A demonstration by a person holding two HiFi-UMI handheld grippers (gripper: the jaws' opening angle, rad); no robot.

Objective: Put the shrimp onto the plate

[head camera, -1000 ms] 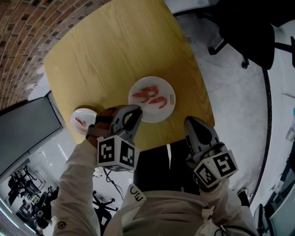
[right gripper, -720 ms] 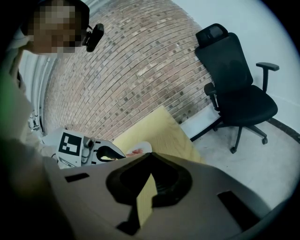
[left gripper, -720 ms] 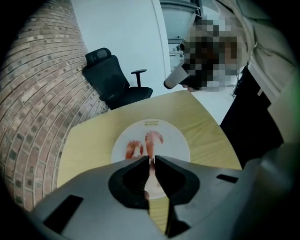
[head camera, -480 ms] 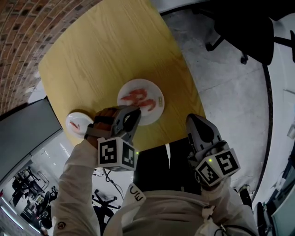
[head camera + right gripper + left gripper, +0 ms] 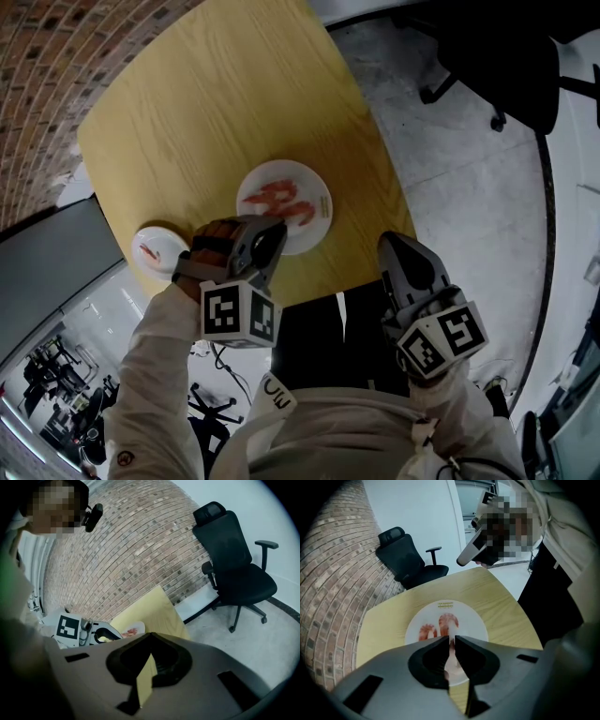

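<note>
A white plate (image 5: pixel 321 195) with several red shrimp (image 5: pixel 281 197) lies on the wooden table (image 5: pixel 216 103). Left of it stands a small white dish (image 5: pixel 148 238) holding one shrimp (image 5: pixel 151 253). My left gripper (image 5: pixel 272 234) hangs over the plate's near rim. In the left gripper view the left gripper (image 5: pixel 451 640) is shut on a pale pink shrimp (image 5: pixel 449 663) above the plate (image 5: pixel 478 626). My right gripper (image 5: pixel 394 251) is off the table's near edge. The right gripper (image 5: pixel 150 639) has its tips touching and holds nothing.
A black office chair (image 5: pixel 506 56) stands on the grey floor to the right, also seen as a chair (image 5: pixel 234 569) in the right gripper view. A brick wall (image 5: pixel 56 56) curves behind the table. A dark panel (image 5: pixel 47 262) stands left of the table.
The left gripper has shifted from the plate's near-left edge toward the middle of its near rim, jaws unchanged. The right gripper has barely moved in the picture.
</note>
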